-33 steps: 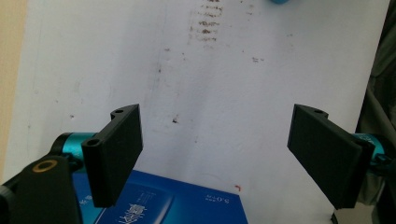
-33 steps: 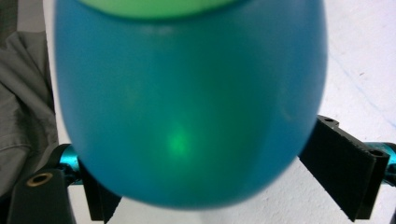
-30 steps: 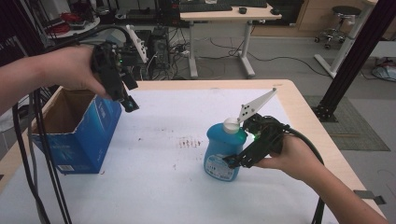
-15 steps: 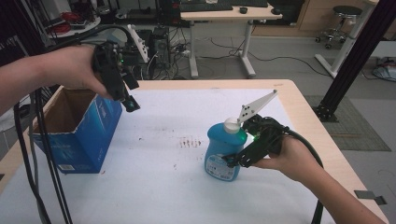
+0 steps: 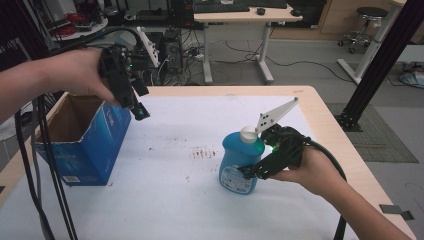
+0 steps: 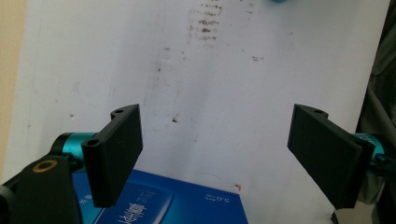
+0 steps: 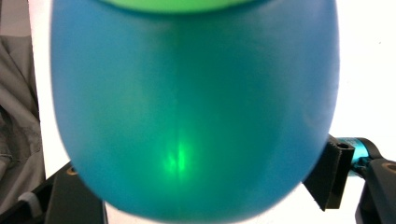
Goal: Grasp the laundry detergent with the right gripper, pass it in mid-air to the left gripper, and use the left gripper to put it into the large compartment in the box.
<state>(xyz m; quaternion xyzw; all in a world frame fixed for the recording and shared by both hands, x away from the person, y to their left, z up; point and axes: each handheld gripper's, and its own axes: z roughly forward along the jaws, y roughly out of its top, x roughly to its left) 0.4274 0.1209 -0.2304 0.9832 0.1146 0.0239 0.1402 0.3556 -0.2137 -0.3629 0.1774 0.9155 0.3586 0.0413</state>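
Observation:
A blue bottle (image 5: 240, 160) with a white cap (image 5: 247, 134) stands upright on the white table cover, right of the middle. My right gripper (image 5: 246, 171) reaches in from the right at the bottle's lower body. Its jaws have just been closing, and they now press the bottle's sides (image 7: 196, 102). An open blue cardboard box (image 5: 95, 145) stands at the table's left. My left gripper (image 5: 137, 107) hangs in the air over the box's right edge. Its jaws stand wide apart with nothing between them (image 6: 217, 116), above the box's blue wall (image 6: 163, 200).
Brown stains (image 5: 202, 152) mark the cover left of the bottle. Black cables (image 5: 40, 165) hang down at the left, in front of the box. A black post (image 5: 380, 55) stands beyond the table's right edge. A desk (image 5: 235, 15) and a stool are farther back.
The right gripper's jaws have drawn in against the blue bottle. Both hands and the bottle have kept their places.

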